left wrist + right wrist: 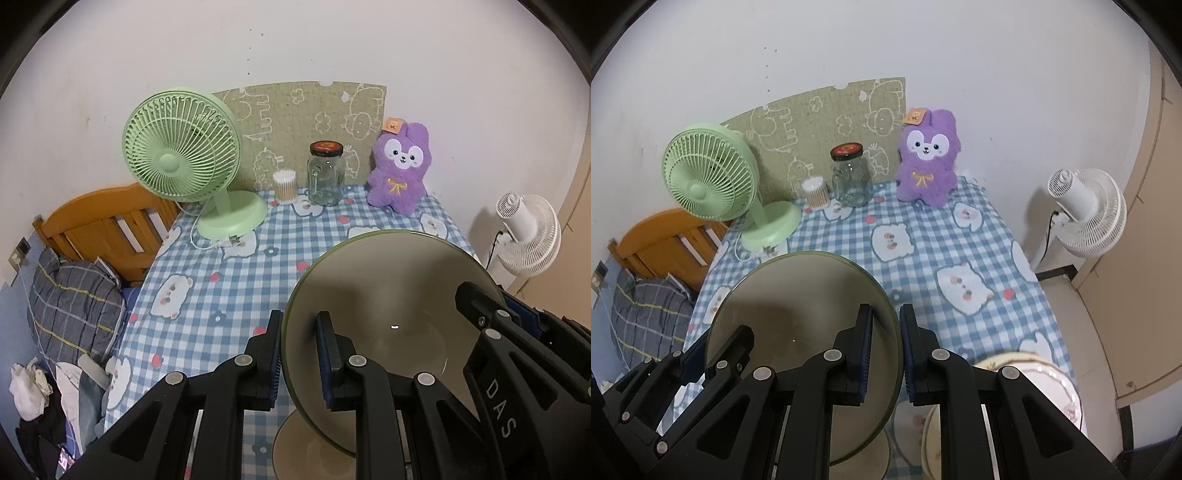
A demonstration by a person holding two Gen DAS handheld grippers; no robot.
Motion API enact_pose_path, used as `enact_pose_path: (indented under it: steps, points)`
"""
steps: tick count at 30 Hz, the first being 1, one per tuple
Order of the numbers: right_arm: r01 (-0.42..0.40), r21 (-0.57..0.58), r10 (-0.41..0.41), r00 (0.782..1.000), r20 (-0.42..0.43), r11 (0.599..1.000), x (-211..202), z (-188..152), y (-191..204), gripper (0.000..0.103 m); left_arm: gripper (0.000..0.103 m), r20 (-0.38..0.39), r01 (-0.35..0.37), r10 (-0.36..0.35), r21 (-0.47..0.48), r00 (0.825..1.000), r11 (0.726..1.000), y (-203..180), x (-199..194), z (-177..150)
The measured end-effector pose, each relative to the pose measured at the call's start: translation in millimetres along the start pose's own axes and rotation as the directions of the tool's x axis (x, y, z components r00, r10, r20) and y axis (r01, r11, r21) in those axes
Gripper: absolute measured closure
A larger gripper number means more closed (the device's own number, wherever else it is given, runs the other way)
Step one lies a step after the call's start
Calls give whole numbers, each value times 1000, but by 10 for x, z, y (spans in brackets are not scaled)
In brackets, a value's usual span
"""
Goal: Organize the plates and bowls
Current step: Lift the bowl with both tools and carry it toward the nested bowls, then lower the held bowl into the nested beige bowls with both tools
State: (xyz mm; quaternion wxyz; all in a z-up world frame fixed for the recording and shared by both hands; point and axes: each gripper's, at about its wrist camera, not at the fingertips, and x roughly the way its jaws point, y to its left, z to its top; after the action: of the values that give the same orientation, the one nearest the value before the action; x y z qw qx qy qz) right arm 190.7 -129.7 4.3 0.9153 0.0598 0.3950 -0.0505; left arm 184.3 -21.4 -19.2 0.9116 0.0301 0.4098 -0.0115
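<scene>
My left gripper (299, 354) pinches the near-left rim of the olive bowl (388, 295); my right gripper (886, 350) pinches its opposite rim. The bowl hangs above the checked tablecloth (923, 236), this side of the glass jar (851, 177), with a floral plate (1056, 387) to its right.

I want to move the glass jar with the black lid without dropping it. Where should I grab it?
Grip the clear glass jar with the black lid around its narrower neck just under the lid, coming from the front. It stands upright, and the cotton swab tub crowds its left.

Ahead of the bowl (388, 295) the cloth (229, 280) lies open — fan (181, 151), jar (327, 173) and plush (400, 166) block beyond it.
</scene>
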Motion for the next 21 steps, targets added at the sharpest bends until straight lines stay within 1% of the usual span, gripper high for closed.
enact_pose_path:
  steps: [7, 14, 21]
  points:
    - [6, -1, -6, 1000, -14, 1000, -49, -239, 31, 85, 88, -5, 9, -9, -5, 1000, 1000, 58, -70, -251]
    - [5, 5, -4, 999, -54, 1000, 35, -475, 33, 85, 88, -41, 8, -8, -10, 999, 1000, 97, 1, -470]
    - [0, 8, 1, 994, -110, 1000, 205, -681, 28, 85, 88, -84, -4, 4, -3, 996, 1000, 102, 131, -673]
